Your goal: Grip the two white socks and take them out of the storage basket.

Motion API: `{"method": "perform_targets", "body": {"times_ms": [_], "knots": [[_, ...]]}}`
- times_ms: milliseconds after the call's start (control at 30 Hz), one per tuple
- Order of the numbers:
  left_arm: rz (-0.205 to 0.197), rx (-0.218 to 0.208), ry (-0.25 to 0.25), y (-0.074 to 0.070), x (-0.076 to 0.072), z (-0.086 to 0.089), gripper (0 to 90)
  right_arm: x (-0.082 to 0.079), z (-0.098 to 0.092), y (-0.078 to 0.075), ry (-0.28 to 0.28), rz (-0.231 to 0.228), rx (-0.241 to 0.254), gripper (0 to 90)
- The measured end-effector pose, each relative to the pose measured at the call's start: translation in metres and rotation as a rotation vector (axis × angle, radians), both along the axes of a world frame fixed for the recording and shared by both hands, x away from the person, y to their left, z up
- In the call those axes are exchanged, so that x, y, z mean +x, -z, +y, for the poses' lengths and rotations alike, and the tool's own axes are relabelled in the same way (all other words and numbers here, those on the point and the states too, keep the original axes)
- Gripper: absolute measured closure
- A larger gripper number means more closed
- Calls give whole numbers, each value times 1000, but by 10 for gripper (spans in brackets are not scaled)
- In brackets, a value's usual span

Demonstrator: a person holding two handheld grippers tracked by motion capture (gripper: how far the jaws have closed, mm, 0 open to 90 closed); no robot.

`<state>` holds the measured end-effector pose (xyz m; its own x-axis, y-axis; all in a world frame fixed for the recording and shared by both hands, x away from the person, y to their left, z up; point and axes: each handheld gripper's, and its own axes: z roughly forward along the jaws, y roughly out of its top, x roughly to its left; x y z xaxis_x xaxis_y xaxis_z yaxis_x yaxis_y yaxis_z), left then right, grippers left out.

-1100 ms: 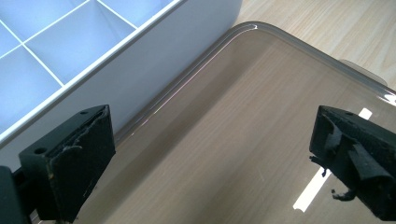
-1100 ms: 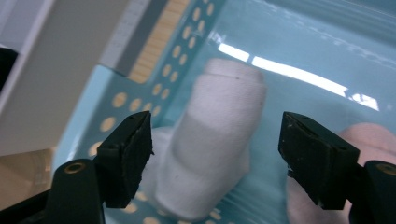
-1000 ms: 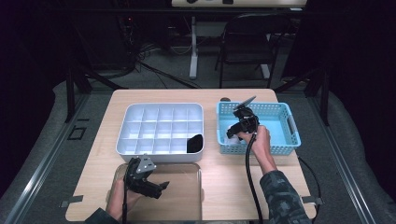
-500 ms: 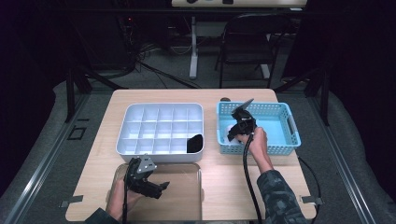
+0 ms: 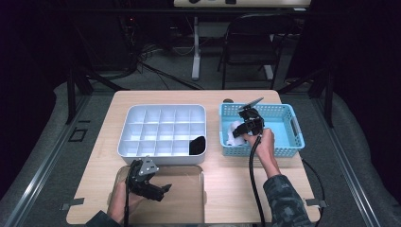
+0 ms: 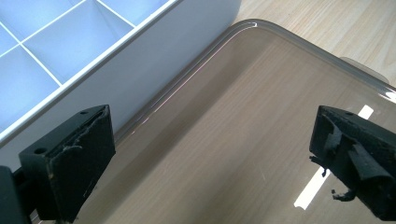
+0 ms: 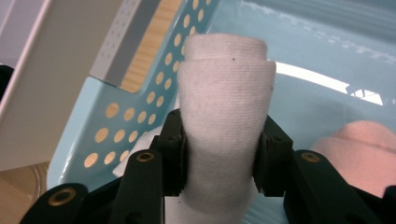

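Note:
A rolled white cloth (image 7: 226, 93) stands between the jaws of my right gripper (image 7: 222, 154), whose pads press into its sides. The jaws have just been closing on it. In the high view the right gripper (image 5: 240, 128) holds this white roll (image 5: 233, 133) at the left end of the light blue perforated basket (image 5: 283, 142). A pink rolled piece (image 7: 364, 149) lies on the basket floor beside it. My left gripper (image 5: 158, 191) is open and holds nothing, hovering over a clear plastic lid (image 6: 233, 116) in front of the white divided organizer (image 6: 140, 60).
The white organizer (image 5: 163, 130) sits at the table's middle left, with a black item (image 5: 197, 145) in its front right compartment. The clear lid (image 5: 184, 198) lies at the table's front edge. A dark chair (image 5: 250, 42) stands beyond the table.
The right hand has shifted slightly at the basket's left end, and the white roll now shows at its jaws. The left gripper has stayed still.

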<state>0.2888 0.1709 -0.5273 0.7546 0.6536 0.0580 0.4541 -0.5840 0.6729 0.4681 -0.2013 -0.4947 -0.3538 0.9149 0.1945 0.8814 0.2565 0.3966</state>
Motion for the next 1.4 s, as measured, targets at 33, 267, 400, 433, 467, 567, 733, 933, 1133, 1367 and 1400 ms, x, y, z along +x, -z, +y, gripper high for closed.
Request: {"method": "perform_targets", "body": {"times_ms": [33,267,400,433,467,567,733,933,1133,1367,1400], "knots": [[0,0,0,0,0,0,2,0,0,0,0,0,0,611],[-6,-9,-2,0,0,-1,2,-9,-7,-20,14,-69,44,615],[1,-5,5,0,0,-1,1,-15,-10,-33,19,-115,58,616],[0,-6,5,0,0,-2,1,-17,-11,-36,14,-131,53,616],[0,-6,5,0,0,-2,1,-17,-11,-36,14,-131,53,616],[0,-5,3,0,0,-1,2,-22,-13,-47,17,-171,75,616],[0,-4,3,0,0,-1,1,-31,-14,-60,2,-214,88,617],[-1,-2,6,0,0,-1,2,-46,-13,-73,-19,-259,95,617],[1,-1,5,0,-1,-2,2,-66,-13,-86,-37,-296,112,617],[-1,2,6,0,0,-2,1,-86,-13,-92,-57,-320,131,618],[-1,1,6,0,0,-2,2,-91,-12,-91,-66,-324,140,618]]}}
